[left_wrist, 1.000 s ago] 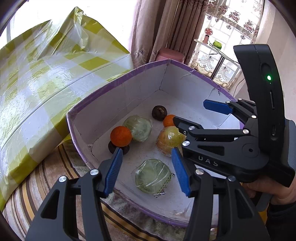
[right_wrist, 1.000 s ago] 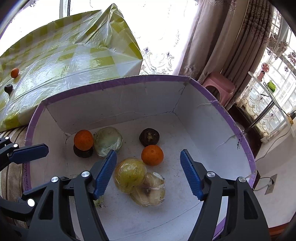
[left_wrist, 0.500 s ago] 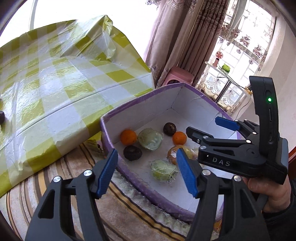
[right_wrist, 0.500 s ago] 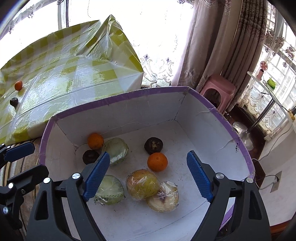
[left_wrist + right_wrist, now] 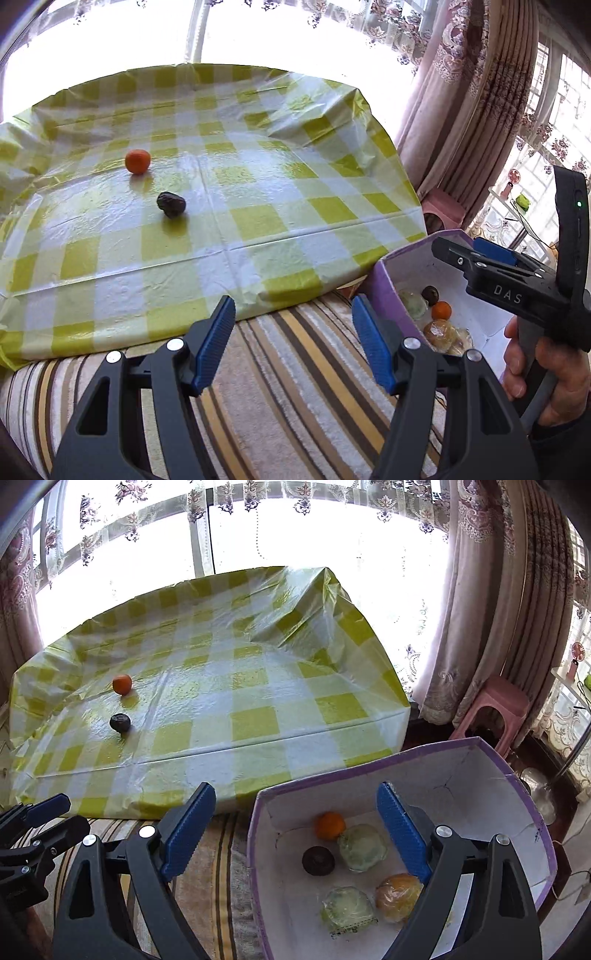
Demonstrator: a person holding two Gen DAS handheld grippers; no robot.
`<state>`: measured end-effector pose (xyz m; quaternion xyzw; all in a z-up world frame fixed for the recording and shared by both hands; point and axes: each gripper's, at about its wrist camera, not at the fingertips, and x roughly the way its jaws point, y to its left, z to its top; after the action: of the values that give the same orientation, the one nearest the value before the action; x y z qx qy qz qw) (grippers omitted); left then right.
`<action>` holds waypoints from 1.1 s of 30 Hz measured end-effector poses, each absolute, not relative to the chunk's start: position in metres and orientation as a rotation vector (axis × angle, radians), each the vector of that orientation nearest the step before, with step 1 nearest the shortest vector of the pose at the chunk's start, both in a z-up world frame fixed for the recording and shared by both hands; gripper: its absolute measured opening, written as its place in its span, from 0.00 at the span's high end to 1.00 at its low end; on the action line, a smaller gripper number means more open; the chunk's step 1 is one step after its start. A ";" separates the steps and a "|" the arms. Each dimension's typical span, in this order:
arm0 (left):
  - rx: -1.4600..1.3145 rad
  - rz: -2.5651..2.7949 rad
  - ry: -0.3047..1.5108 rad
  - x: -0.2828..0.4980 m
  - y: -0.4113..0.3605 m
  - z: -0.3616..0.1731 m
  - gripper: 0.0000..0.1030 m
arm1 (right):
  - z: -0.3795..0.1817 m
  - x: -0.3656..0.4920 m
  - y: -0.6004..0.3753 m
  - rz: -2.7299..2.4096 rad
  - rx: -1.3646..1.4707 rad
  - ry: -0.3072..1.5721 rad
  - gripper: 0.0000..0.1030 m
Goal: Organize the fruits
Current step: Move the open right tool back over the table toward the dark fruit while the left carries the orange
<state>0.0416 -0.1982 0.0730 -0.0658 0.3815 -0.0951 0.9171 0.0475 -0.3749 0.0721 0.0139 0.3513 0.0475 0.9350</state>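
A small orange [image 5: 137, 161] and a dark wrinkled fruit [image 5: 171, 204] lie on the yellow-green checked tablecloth [image 5: 258, 221]; the right wrist view shows the same orange [image 5: 122, 684] and dark fruit [image 5: 120, 722]. The purple-rimmed white box [image 5: 369, 766] holds an orange [image 5: 330, 825], a dark fruit [image 5: 318, 860], two wrapped green fruits [image 5: 362, 847] and a wrapped yellow one [image 5: 397, 895]. My left gripper [image 5: 293, 347] is open and empty above the striped cloth. My right gripper [image 5: 295, 832] hangs over the box's near left corner, its jaws opening with nothing between them.
A striped cloth [image 5: 295, 387] covers the surface between table and box. A person's hand [image 5: 543, 376] holds the right gripper's handle. A pink stool [image 5: 495, 709] and curtains [image 5: 517, 609] stand behind the box to the right. The bright window lies beyond the table.
Both grippers have risen and drawn back from over the box, swinging left toward the table. The right jaws have spread wider, the left slightly. The fruits in the box stay put.
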 end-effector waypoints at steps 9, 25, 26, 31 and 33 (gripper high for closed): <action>-0.167 -0.035 0.742 0.011 -0.139 0.105 0.36 | 0.081 0.043 -0.310 0.261 -0.008 0.694 0.16; -0.244 0.016 0.708 -0.002 -0.104 0.114 0.36 | 0.077 0.030 -0.260 0.378 -0.033 0.711 0.16; -0.256 0.018 0.706 -0.002 -0.100 0.112 0.36 | 0.075 0.031 -0.257 0.384 -0.037 0.714 0.16; -0.310 0.037 0.686 0.002 -0.081 0.103 0.36 | 0.067 0.033 -0.244 0.391 -0.042 0.711 0.16; -0.331 0.039 0.674 0.002 -0.072 0.099 0.36 | 0.063 0.034 -0.241 0.386 -0.035 0.711 0.16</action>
<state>0.0024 -0.0720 0.0994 -0.1615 0.3291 0.0189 0.9302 0.0342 -0.2412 0.0625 -0.0170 0.3457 0.1878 0.9192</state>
